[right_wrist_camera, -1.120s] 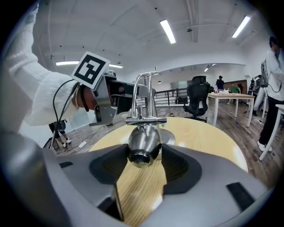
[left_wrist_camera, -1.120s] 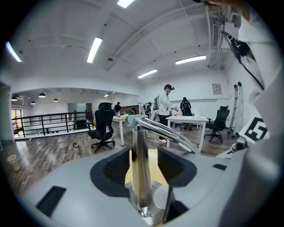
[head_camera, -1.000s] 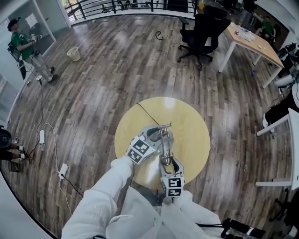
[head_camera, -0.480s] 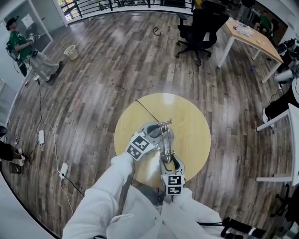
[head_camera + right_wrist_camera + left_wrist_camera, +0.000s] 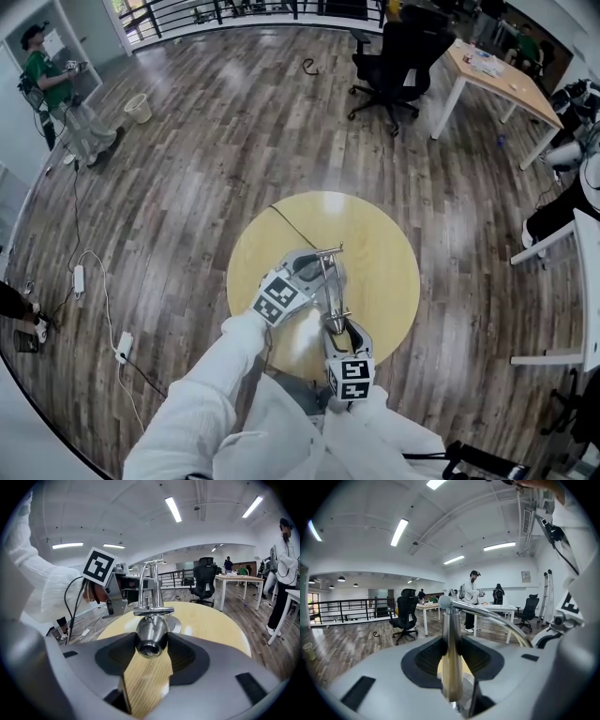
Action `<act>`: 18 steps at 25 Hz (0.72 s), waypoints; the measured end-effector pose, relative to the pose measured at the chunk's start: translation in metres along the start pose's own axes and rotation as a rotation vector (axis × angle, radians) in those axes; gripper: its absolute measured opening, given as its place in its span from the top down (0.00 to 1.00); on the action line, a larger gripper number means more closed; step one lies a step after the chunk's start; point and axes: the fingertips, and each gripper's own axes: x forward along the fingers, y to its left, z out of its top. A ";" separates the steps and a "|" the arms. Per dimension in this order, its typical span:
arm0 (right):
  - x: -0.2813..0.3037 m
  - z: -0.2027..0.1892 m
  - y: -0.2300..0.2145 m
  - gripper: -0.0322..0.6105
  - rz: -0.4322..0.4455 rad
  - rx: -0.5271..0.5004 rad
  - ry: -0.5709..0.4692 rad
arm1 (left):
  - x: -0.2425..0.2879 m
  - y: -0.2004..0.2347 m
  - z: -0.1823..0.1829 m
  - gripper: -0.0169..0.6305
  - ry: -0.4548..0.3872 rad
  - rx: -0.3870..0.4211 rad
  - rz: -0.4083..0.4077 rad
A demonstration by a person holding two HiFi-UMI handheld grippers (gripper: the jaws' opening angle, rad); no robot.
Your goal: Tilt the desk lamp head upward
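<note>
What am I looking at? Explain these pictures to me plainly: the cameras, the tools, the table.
There is no robot here: a person holds a hand-held gripper in each hand. One camera sits on the person's head and looks down, and one rides on each gripper. On the round wooden table stands a metal desk lamp. The left hand-held gripper has just been closing its jaws on the lamp's post. The right hand-held gripper clamps the lamp head.

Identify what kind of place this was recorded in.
Most likely an open-plan office or lab floor. A wooden-topped desk with white legs stands beside a black swivel office chair on a wide wood-plank floor, under ceiling strip lights.
</note>
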 end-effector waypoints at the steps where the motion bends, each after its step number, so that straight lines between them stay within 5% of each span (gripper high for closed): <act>1: -0.001 0.001 0.000 0.61 -0.004 -0.002 0.000 | -0.001 0.000 0.002 0.78 0.002 -0.001 0.000; 18: -0.007 0.005 -0.001 0.62 -0.019 -0.037 -0.021 | -0.001 -0.003 0.007 0.78 0.016 0.012 -0.004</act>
